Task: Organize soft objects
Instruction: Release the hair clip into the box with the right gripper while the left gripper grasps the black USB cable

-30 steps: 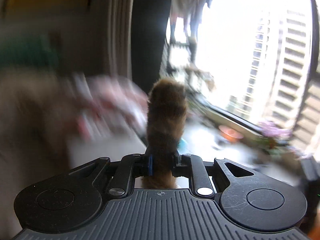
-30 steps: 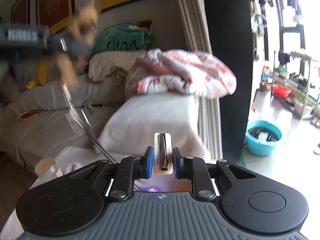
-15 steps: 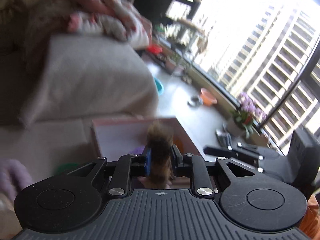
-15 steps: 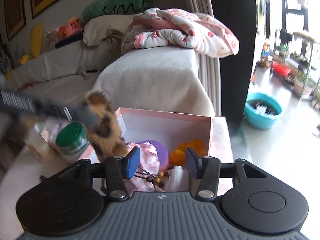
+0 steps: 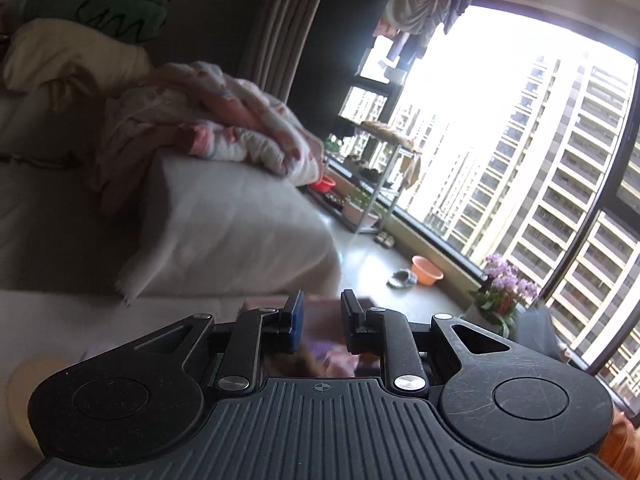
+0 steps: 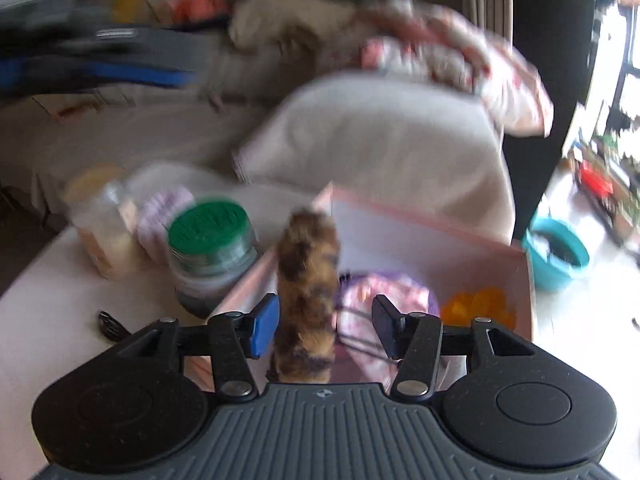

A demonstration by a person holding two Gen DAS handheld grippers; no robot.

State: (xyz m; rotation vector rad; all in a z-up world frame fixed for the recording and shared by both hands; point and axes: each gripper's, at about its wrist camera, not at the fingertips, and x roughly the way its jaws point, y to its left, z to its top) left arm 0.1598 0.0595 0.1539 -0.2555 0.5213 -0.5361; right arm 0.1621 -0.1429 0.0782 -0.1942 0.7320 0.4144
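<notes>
A: L gripper [image 5: 320, 322] status?
B: Fingers sitting apart, gripping nothing; pink box [image 5: 320, 303] edge blurred just beyond the tips.
A: R gripper [image 6: 326, 326]?
B: Fingers spread wide. Furry brown toy [image 6: 307, 296] lying between them over the box [image 6: 420, 240] wall; contact unclear. Green-lid jar [image 6: 210, 256] sitting at 10 o'clock.

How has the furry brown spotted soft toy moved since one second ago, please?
Yes: the furry brown spotted soft toy left the left gripper and now lies in the pink cardboard box.
</notes>
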